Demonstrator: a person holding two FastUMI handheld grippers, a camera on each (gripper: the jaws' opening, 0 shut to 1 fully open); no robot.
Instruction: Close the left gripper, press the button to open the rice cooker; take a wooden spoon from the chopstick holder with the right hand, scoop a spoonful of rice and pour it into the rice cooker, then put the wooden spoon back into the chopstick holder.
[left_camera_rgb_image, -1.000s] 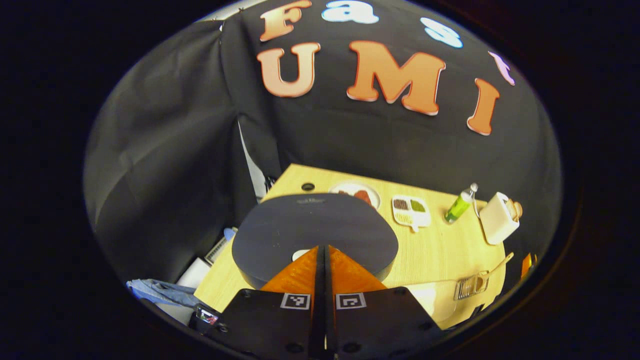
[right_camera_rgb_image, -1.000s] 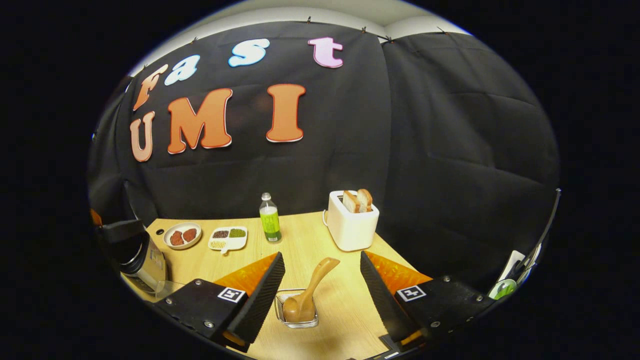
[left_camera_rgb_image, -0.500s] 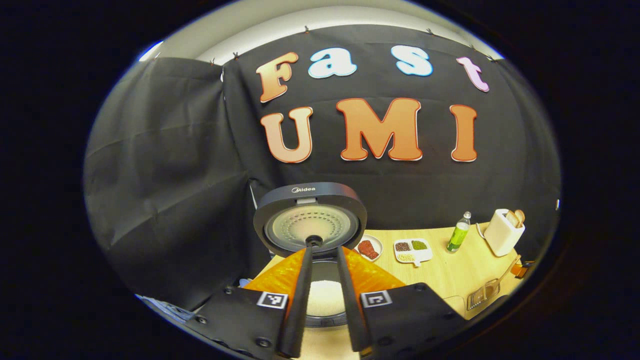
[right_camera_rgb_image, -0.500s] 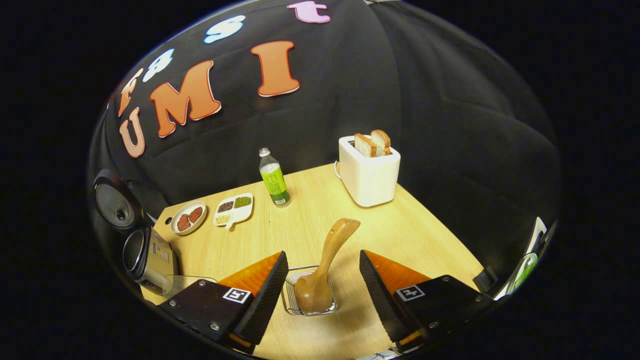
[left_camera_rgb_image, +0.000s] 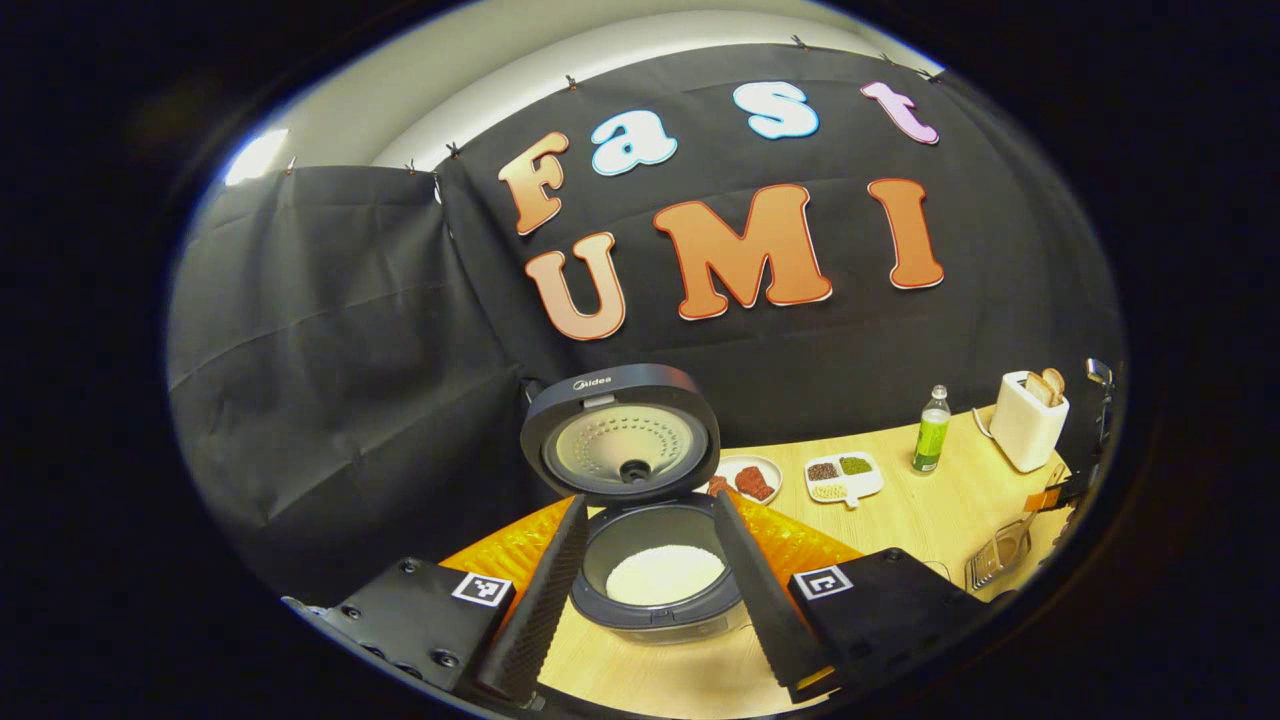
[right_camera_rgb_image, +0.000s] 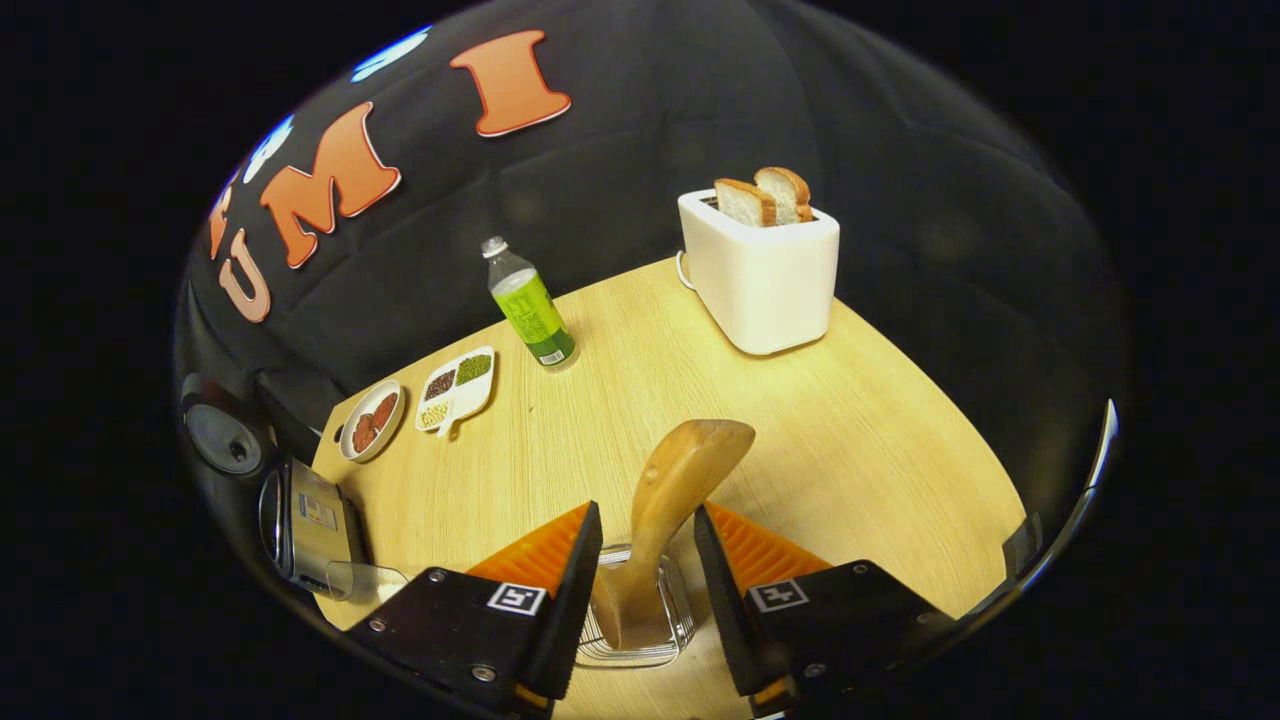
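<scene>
Wooden spoon (right_camera_rgb_image: 668, 505) was seen standing tilted in wire chopstick holder (right_camera_rgb_image: 640, 625) on bench (right_camera_rgb_image: 860, 440), handle leaning away from holder. Right tool (right_camera_rgb_image: 648, 570) was set narrow around spoon handle, fingers just beside it; contact could not be told. Rice cooker (left_camera_rgb_image: 655, 570) was seen well left of holder, lid (left_camera_rgb_image: 620, 432) raised upright, white rice (left_camera_rgb_image: 665, 575) in pot. Left tool (left_camera_rgb_image: 650, 590) was held wide, fingers either side of cooker, apart from it. Toaster (right_camera_rgb_image: 762, 270) stood beyond holder.
</scene>
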